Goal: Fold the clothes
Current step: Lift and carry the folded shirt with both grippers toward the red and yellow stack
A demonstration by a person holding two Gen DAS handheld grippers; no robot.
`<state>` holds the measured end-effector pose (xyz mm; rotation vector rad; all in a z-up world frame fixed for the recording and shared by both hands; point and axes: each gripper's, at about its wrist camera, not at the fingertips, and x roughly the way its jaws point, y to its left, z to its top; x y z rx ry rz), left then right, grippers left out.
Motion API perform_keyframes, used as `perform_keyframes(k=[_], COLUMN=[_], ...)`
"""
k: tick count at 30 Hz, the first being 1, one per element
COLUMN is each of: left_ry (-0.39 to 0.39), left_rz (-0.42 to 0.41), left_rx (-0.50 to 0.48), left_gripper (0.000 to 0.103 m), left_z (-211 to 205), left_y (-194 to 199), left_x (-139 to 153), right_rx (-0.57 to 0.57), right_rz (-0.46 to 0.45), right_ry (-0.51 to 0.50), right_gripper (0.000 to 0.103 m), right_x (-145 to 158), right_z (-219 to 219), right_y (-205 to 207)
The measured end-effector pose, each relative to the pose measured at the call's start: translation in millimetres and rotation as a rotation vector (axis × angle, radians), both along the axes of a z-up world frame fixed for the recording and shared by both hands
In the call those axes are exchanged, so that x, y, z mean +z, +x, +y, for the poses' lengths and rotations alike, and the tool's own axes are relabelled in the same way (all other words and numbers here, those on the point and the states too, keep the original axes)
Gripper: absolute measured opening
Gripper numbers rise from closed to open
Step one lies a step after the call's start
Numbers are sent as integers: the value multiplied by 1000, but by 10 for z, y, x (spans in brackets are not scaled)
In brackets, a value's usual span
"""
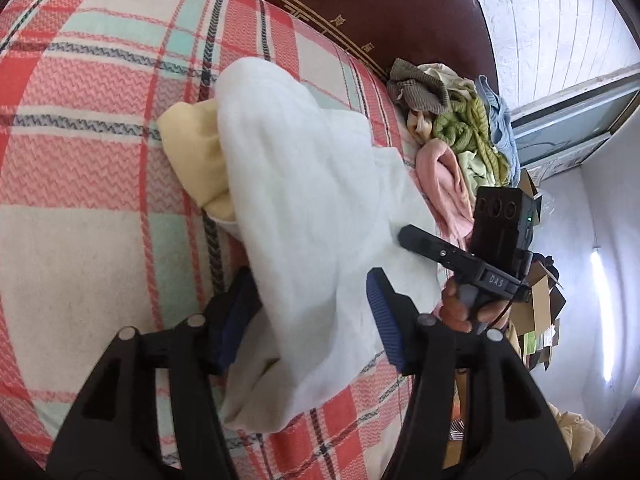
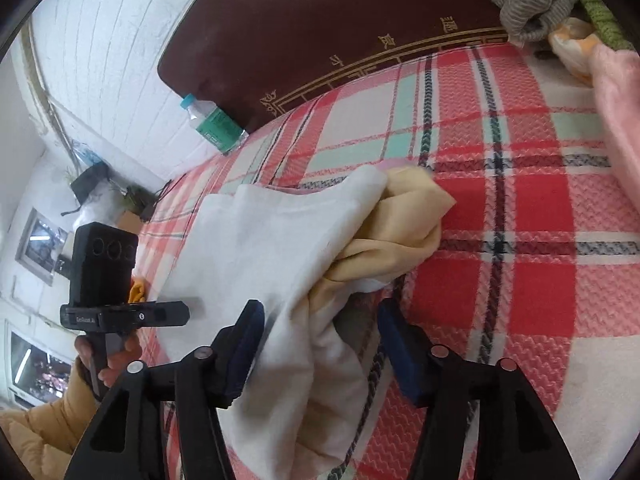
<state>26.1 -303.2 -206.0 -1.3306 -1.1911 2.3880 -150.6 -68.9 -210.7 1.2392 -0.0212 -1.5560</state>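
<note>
Well out from the dark red headboard (image 1: 380,0), on the plaid blanket (image 1: 100,120): a white garment (image 1: 304,184), rumpled and humped, draped partly over a pale yellow garment (image 1: 196,152) on its headboard side. Shows no clean crease, no squared edge, no neat stack anywhere in either view; looks like loose cloth rather than a finished fold, though a half-made fold under the hump cannot be ruled out

Left gripper (image 1: 310,320): gaping wide, blue pads either side of the white cloth's end farthest from the headboard, apparently clamping nothing. Right gripper (image 2: 322,354): likewise spread wide, straddling the edge where white and yellow cloth bunch together, pinching nothing that can be seen

Right up against the headboard, at its far corner: a heap of clothes (image 1: 460,132), brown, green, pink, blue and cream, tangled and plainly unfolded

Judging by all this, leaves most of the job open: white and yellow pieces wanting to be parted, flattened and folded, and the heap by the headboard waiting. Fits either cloth just dropped for spreading or cloth about to be picked up
</note>
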Motion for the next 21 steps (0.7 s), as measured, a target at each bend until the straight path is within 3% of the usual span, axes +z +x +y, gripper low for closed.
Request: perform_keyframes(k=[1,3,4,5,9,21], left_ry=[-9,-31,-50,-66,-58,-84], left_rz=[3,-15,-32,-47,-34,-3], left_rx=[1,2,1,0,4,13], left_gripper=[59,47,24,18,16,15], left_z=[11,41,62,81,80,-92], left_y=[-11,-42,-62,-80,-42,431], left_x=[2,-10,-19,-27,63,701], right_rx=[8,23,31,37,12,58], right_rz=[-9,-27,-40,-65,-100,-139], right_ry=[-6,-18,-23,-17,-39,-147], right_gripper=[61,42,13,10,9,9], right_x=[-20,-59,-83,-124,-70,498], right_z=[-39,-117,-158,-201,-195,-302], right_y=[1,2,1,-2,24,501])
